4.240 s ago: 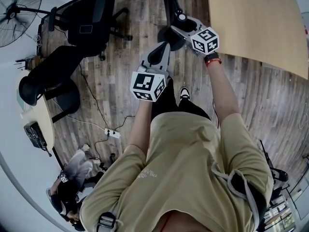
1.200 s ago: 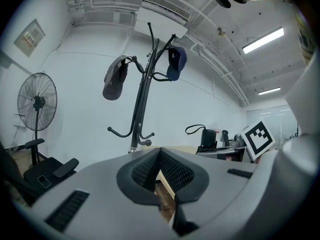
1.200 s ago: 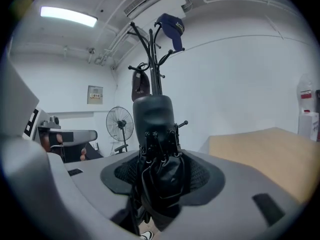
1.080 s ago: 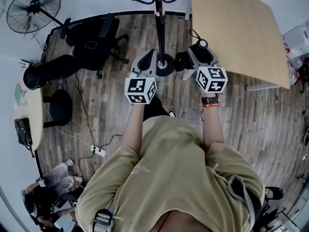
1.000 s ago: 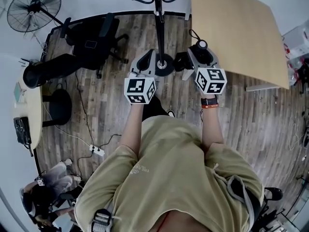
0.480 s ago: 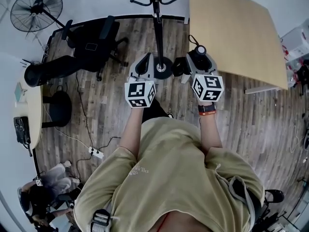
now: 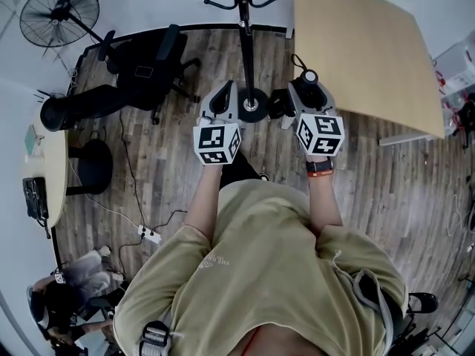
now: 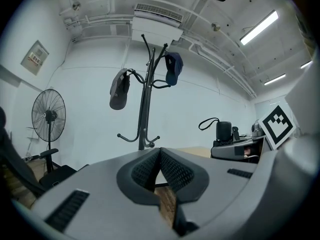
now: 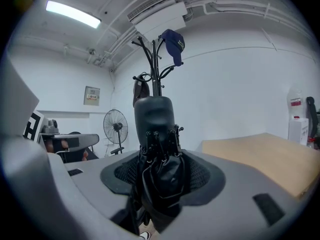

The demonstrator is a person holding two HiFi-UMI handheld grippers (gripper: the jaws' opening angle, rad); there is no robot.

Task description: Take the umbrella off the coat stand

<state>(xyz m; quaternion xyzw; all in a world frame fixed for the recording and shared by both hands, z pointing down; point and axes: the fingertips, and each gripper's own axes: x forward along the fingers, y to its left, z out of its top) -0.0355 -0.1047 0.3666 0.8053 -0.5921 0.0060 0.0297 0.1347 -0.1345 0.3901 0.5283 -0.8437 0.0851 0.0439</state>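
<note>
My right gripper (image 7: 305, 89) is shut on a black folded umbrella (image 7: 308, 76), which stands upright between its pads (image 9: 202, 176). In the right gripper view the umbrella (image 9: 154, 116) fills the middle, its handle on top and the folded cloth hanging below the right gripper (image 9: 158, 165). The black coat stand (image 7: 245, 35) rises just ahead, apart from the umbrella. A blue cap (image 8: 173, 68) and a grey cap (image 8: 119, 89) hang on the coat stand (image 8: 145, 109). My left gripper (image 7: 224, 93) is level beside the right one, and in its own view the left gripper (image 8: 160, 154) is shut on nothing.
A wooden table (image 7: 356, 43) stands at the right, close to my right hand. Black office chairs (image 7: 141, 58) and a floor fan (image 7: 59, 13) stand at the left. A power strip with cable (image 7: 148, 234) lies on the wood floor. Another person (image 7: 67, 310) is at the lower left.
Since the earliest frame my right gripper has come away from the stand's pole with the umbrella in it. Over the last second both grippers have hardly shifted.
</note>
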